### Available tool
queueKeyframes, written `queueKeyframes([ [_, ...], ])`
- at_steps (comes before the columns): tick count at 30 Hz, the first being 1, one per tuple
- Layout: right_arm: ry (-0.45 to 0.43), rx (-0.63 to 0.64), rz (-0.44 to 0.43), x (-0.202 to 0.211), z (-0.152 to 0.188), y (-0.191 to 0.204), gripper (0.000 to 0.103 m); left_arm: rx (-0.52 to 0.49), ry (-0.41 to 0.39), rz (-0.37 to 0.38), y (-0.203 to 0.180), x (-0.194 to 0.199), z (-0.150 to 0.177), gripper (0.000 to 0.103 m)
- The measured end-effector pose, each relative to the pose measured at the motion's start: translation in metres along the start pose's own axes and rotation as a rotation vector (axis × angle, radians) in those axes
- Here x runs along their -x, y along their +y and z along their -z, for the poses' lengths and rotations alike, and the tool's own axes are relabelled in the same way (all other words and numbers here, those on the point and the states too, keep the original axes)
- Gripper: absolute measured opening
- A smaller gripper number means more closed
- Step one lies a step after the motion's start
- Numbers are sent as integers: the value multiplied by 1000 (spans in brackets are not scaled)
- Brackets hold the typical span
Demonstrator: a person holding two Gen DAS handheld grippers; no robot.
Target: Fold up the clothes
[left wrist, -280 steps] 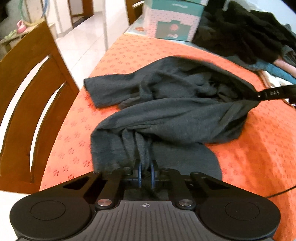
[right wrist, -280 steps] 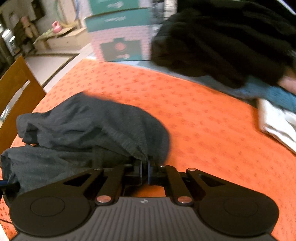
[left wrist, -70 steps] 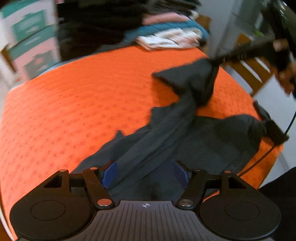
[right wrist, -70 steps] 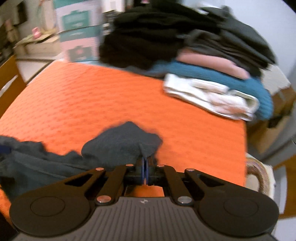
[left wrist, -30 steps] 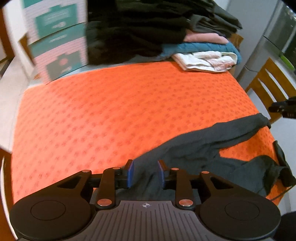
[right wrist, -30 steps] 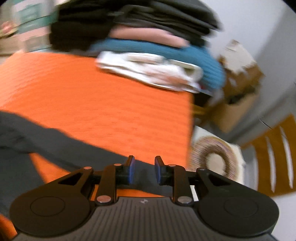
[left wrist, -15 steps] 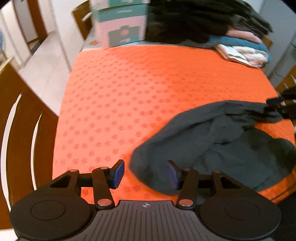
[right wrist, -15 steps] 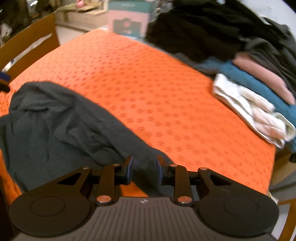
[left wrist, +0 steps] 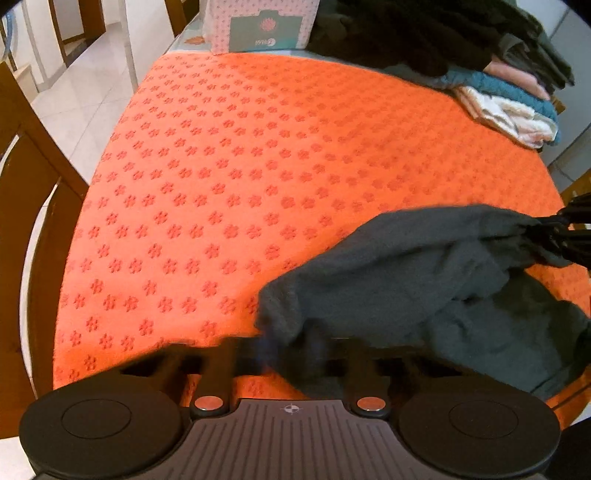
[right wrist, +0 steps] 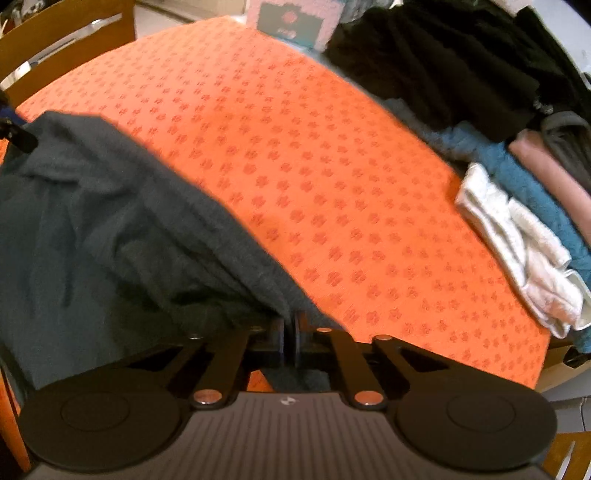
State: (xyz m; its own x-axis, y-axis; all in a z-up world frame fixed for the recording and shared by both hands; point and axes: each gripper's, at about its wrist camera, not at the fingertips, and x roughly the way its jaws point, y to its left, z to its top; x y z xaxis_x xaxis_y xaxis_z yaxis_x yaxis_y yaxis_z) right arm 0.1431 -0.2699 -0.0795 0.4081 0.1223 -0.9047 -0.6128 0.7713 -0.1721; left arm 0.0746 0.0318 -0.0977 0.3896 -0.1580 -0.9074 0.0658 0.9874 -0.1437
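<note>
A dark grey garment (left wrist: pixel 436 284) lies crumpled on the near right part of the orange tablecloth (left wrist: pixel 258 166). My left gripper (left wrist: pixel 291 349) is at its near left edge; its fingers are blurred by motion, with cloth between them. My right gripper (right wrist: pixel 290 334) is shut on the garment's (right wrist: pixel 122 236) right edge and holds it a little above the table. The right gripper (left wrist: pixel 565 232) also shows in the left wrist view at the far right, with the cloth pulled up to it.
A pile of folded and loose clothes (left wrist: pixel 461 40) fills the table's far right: black, teal (right wrist: pixel 517 170), pink and white (right wrist: pixel 524 251) items. A pink and teal box (left wrist: pixel 262 26) stands at the back. Wooden chairs (left wrist: pixel 22 206) stand at the table's left side.
My right gripper has closed on the garment's edge. My left gripper's fingers have moved inward around the garment's near left edge. The garment is stretched a little between the two.
</note>
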Motion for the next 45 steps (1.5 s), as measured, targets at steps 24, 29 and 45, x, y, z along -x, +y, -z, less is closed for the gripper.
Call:
queueKeyframes([
  [24, -7, -44, 168, -72, -116, -135, 2, -78, -106, -10, 22, -49, -217, 8],
  [29, 49, -47, 134, -101, -117, -142, 2, -84, -49, 17, 28, -89, -231, 11],
  [45, -41, -122, 38, -14, -97, -114, 41, -22, -88, 76, 37, -20, -205, 69],
])
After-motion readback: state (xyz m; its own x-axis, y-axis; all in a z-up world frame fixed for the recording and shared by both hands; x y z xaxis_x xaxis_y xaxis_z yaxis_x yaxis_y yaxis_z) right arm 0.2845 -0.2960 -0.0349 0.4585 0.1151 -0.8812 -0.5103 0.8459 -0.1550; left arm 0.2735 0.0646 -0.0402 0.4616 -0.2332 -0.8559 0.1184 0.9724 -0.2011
